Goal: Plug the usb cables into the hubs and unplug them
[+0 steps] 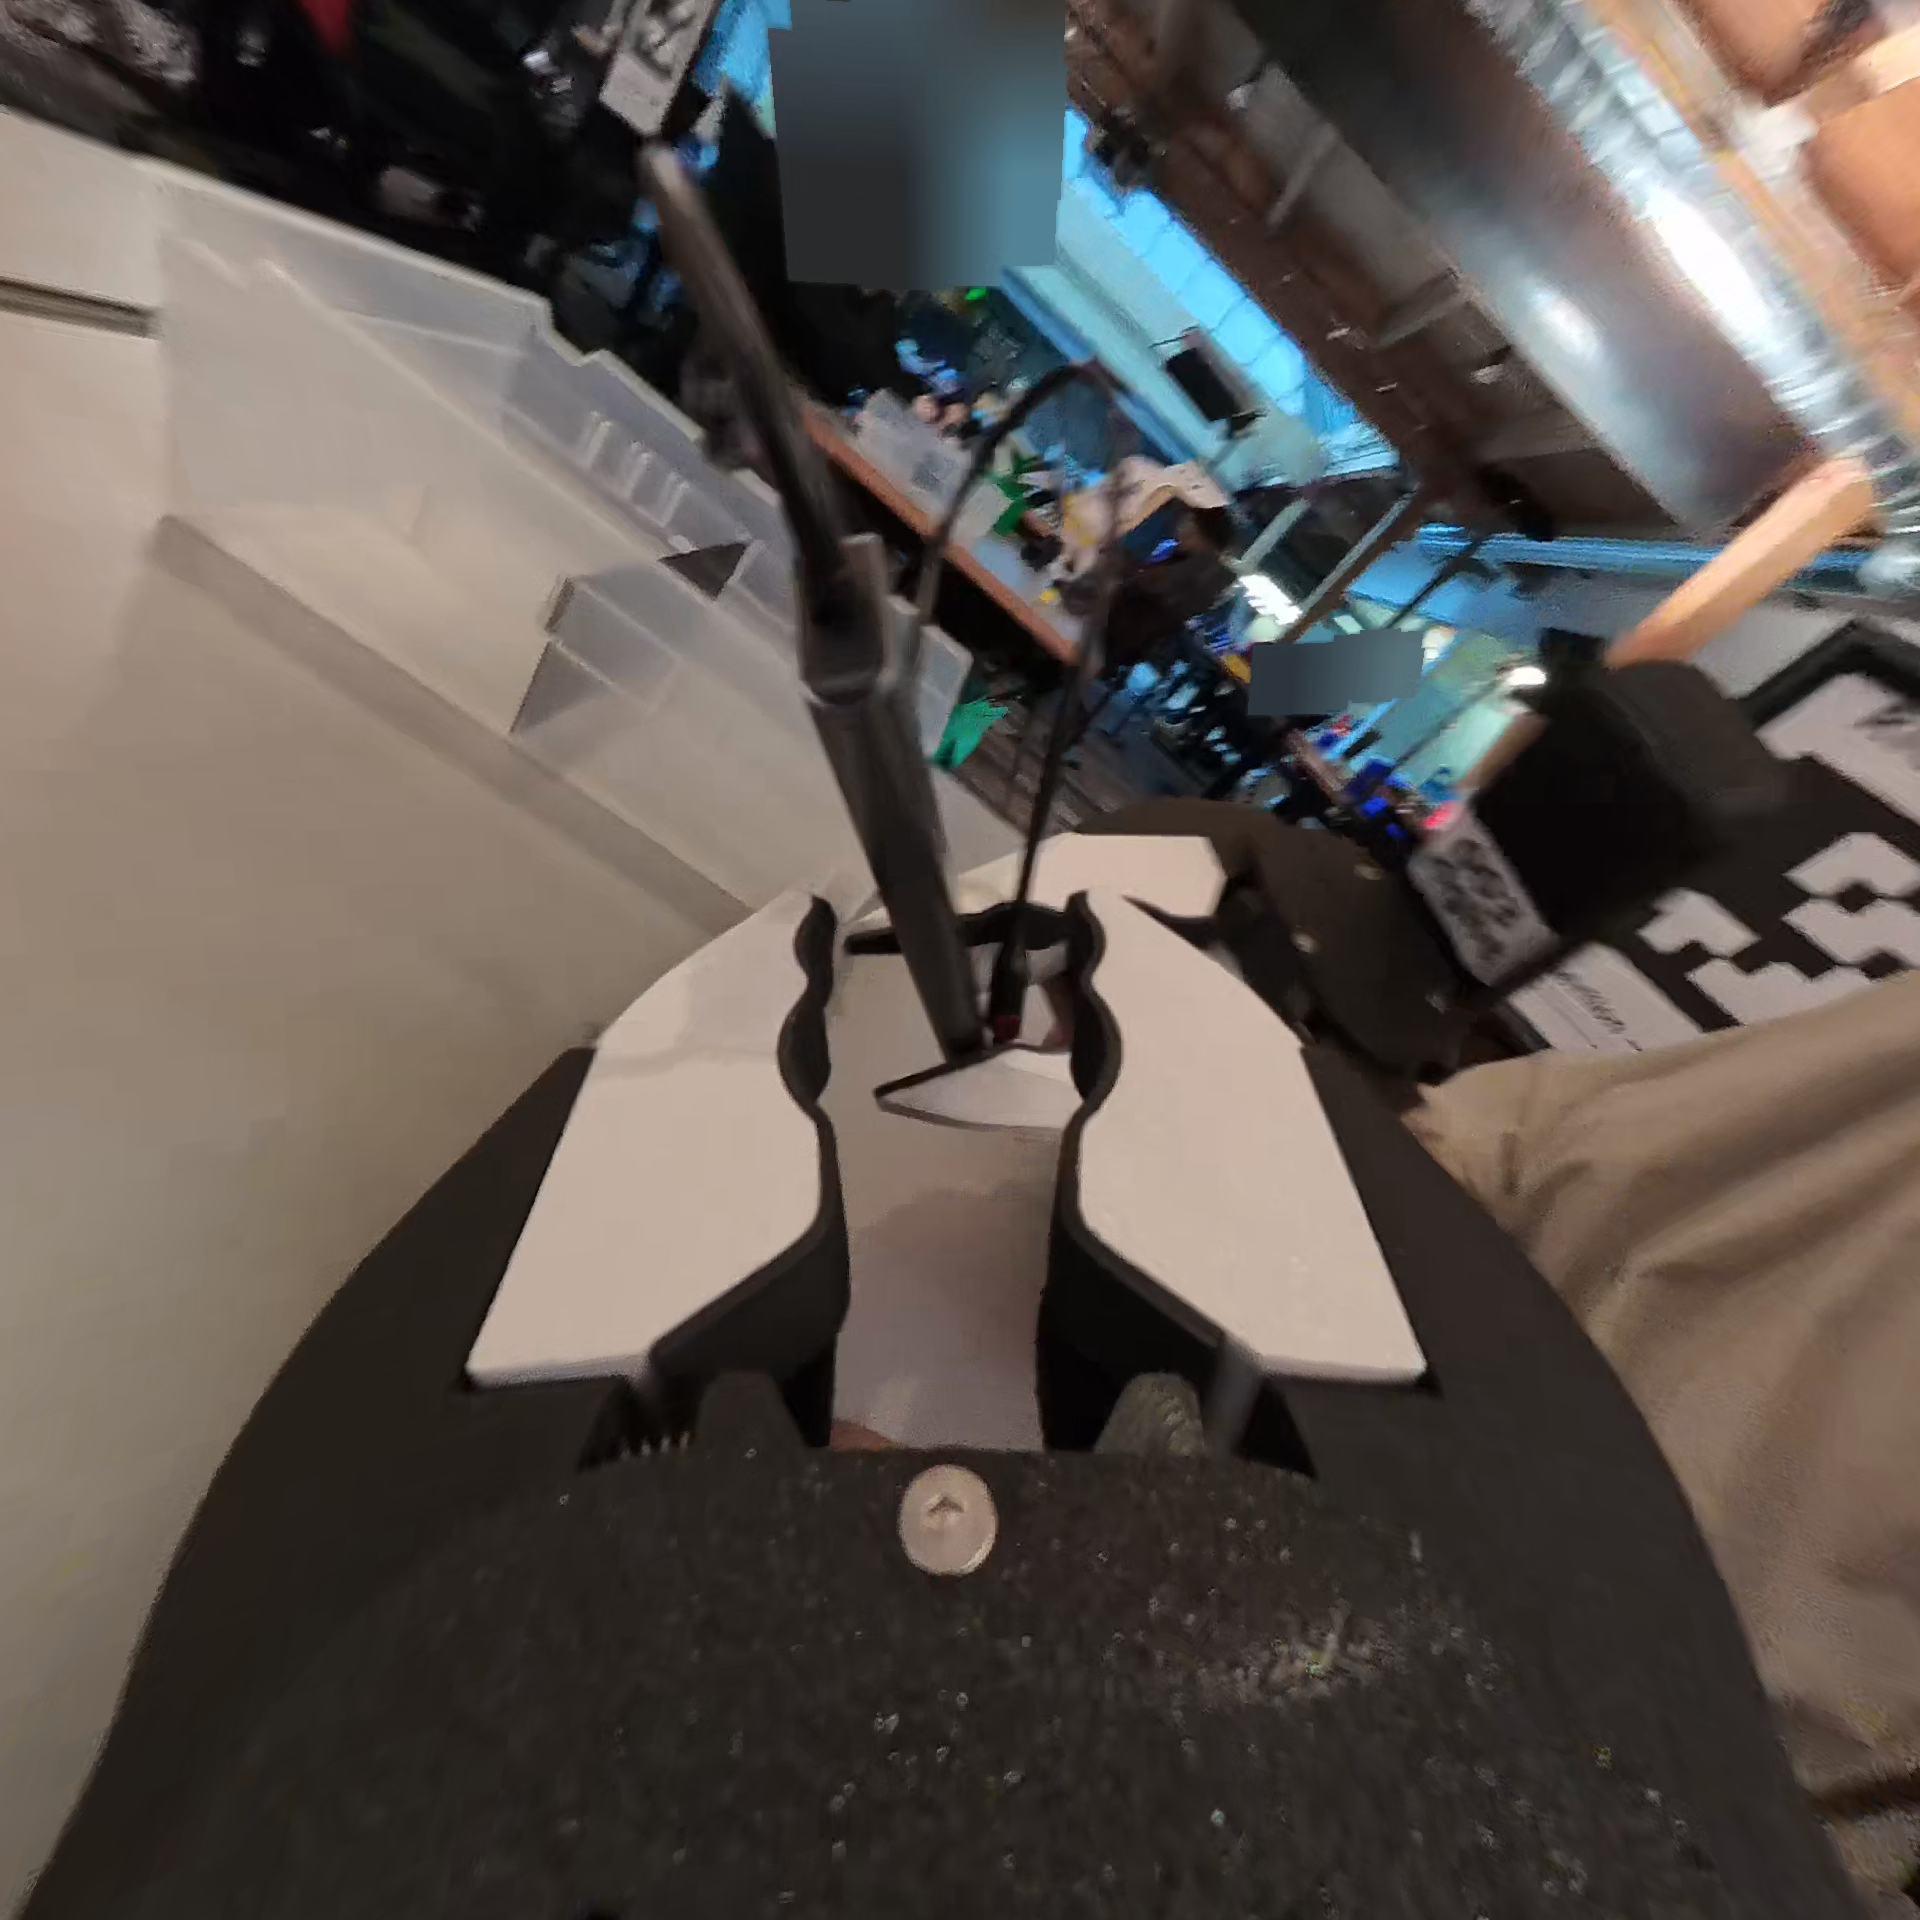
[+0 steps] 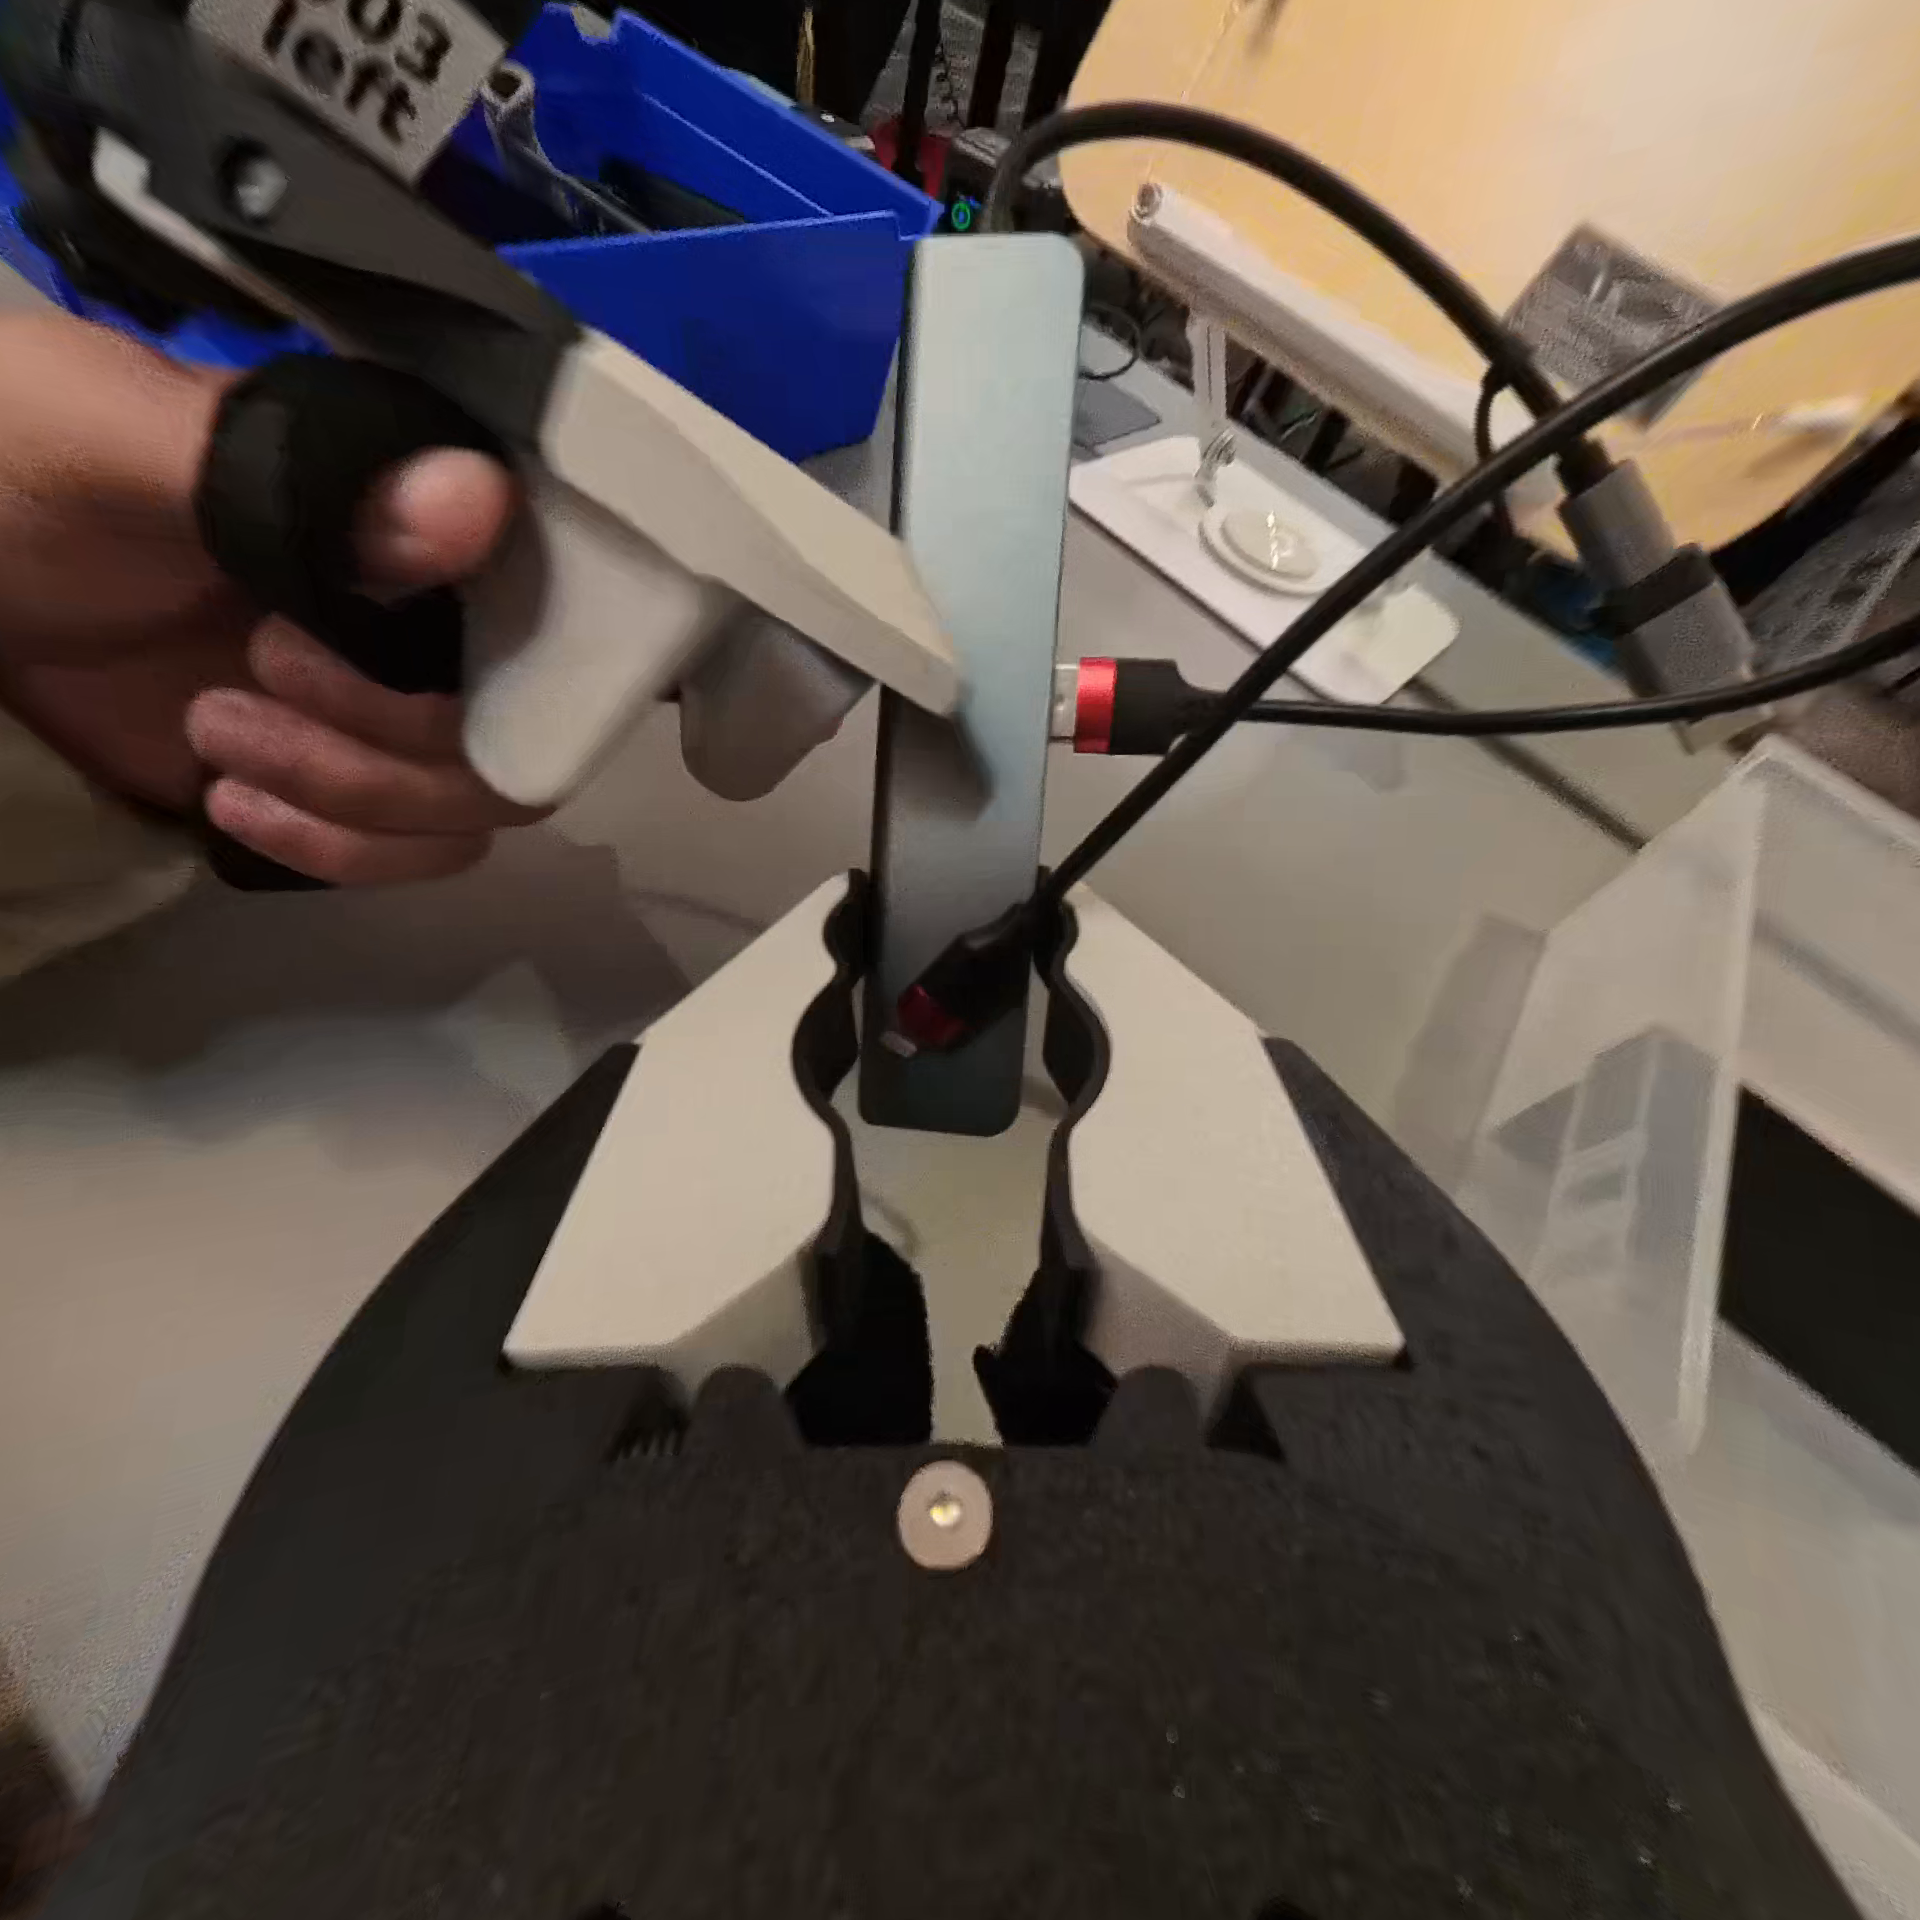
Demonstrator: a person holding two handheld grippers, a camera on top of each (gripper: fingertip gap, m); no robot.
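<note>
My right gripper (image 2: 951, 935) is shut on the lower end of a grey-blue USB hub (image 2: 982, 499) and holds it upright. A loose black USB plug with a red collar (image 2: 951, 997) lies across the hub's face by the right finger. A second red-collared plug (image 2: 1107, 691) sits in the hub's right side. My left gripper (image 1: 951, 935) is open and straddles the hub, seen edge-on as a thin dark bar (image 1: 883, 727). It also shows in the right wrist view (image 2: 883, 665), one finger over the hub's front face.
A blue bin (image 2: 727, 301) stands behind the hub. A clear plastic box (image 2: 1621, 1039) is at the right, also seen at the left in the left wrist view (image 1: 436, 499). A grey adapter (image 2: 1642, 592) with black cables (image 2: 1455, 488) hangs at the right. A hand (image 2: 208, 644) holds the left gripper. The grippers are tip to tip, or close to it.
</note>
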